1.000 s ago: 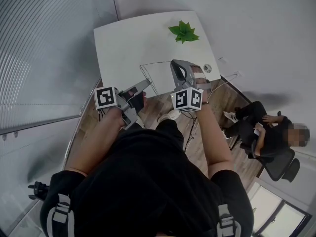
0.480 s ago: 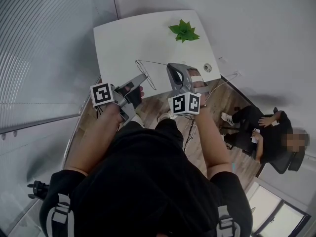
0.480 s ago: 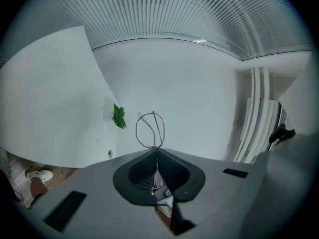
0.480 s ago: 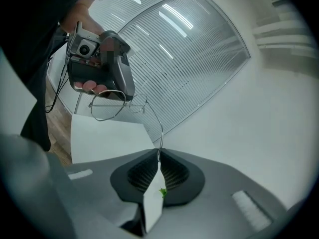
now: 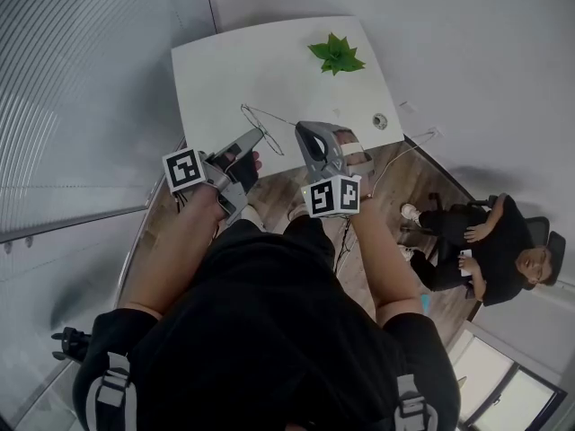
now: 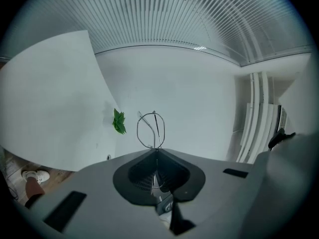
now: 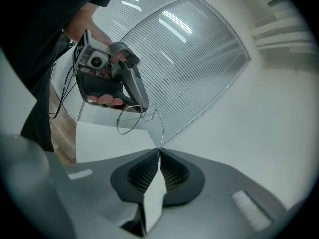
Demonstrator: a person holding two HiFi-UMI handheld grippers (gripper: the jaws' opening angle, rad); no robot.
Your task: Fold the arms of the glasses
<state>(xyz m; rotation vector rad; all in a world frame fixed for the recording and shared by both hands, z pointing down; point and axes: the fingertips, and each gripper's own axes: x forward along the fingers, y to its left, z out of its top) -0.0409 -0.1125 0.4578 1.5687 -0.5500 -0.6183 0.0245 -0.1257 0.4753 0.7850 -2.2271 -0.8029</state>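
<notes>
Background stuff: 1 table, 1 plant, 1 bystander

A small green plant (image 5: 336, 56) sits near the far edge of the white table (image 5: 225, 70), and there's 1 little round thing (image 5: 380, 121) by its right edge. There's wood floor (image 5: 395, 182) below, ribbed wall panels (image 5: 81, 79) on the left, and a person in black (image 5: 485, 250) sitting off to the right.

**Camera placement about the white table (image 5: 225, 74).**
The table is viewed steeply from overhead in the head view and, in both gripper views, from close by along the jaws, low over its near edge. The glasses (image 6: 156, 128) above that edge are shared by all three views.
</notes>
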